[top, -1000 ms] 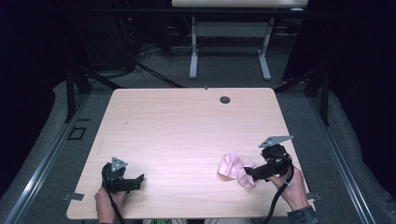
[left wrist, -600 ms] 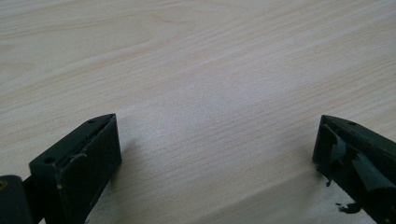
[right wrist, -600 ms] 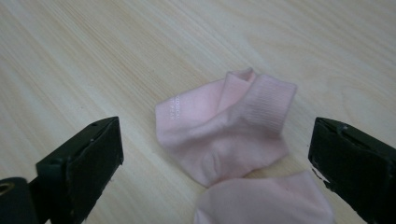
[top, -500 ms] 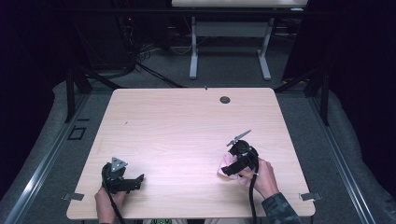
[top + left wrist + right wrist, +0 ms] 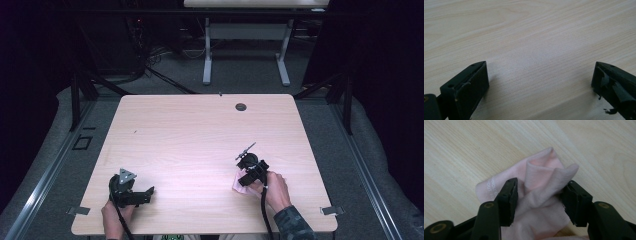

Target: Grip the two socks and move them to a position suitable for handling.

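Right gripper [image 5: 539, 195] (moved left) astride one sock [image 5: 541, 182]

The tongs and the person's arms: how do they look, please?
Both tongs, left and right, are black, and each trails a black cable. The left carries a grey three-cornered plate. Its pads look worn. The right forearm wears a dark patterned sleeve.

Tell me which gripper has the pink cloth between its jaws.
The right gripper: its jaws straddle a bunched fold of the pink cloth, not yet closed on it. The left gripper sits open over bare table, far from the cloth.
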Action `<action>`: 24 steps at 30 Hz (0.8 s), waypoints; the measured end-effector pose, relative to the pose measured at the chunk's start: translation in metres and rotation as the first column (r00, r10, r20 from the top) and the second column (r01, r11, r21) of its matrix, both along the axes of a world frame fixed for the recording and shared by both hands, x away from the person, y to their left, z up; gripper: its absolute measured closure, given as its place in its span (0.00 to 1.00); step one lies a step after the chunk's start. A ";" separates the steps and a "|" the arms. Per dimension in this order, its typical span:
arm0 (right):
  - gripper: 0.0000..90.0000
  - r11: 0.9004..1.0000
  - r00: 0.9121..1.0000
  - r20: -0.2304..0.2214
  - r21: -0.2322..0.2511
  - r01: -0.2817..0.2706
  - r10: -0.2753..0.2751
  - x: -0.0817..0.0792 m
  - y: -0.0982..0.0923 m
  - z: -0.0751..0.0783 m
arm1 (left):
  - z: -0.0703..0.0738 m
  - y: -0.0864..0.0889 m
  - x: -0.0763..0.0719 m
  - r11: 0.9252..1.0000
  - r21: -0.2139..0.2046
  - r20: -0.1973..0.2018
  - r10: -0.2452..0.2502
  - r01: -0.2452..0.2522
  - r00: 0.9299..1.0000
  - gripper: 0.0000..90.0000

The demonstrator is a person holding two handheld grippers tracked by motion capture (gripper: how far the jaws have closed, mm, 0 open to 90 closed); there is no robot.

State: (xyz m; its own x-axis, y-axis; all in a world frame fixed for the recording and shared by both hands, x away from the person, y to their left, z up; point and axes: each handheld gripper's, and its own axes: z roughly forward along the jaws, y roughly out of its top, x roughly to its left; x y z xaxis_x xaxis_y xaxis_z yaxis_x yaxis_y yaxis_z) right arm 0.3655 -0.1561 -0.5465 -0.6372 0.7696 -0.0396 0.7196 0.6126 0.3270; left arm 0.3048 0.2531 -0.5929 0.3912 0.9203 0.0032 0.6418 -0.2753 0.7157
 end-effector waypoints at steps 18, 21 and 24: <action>0.87 0.999 0.999 0.047 0.046 0.021 -0.023 0.002 -0.011 0.008 | 0.000 0.000 0.000 1.000 0.001 0.000 -0.002 0.002 1.000 0.01; 0.87 0.995 0.997 0.072 0.098 0.016 -0.023 -0.001 -0.012 0.021 | 0.000 0.000 0.000 1.000 0.001 0.000 -0.001 0.001 1.000 0.01; 0.87 0.988 0.994 0.104 0.155 0.000 -0.016 -0.006 -0.010 0.036 | 0.000 0.000 0.000 1.000 0.001 0.000 -0.002 0.002 1.000 0.01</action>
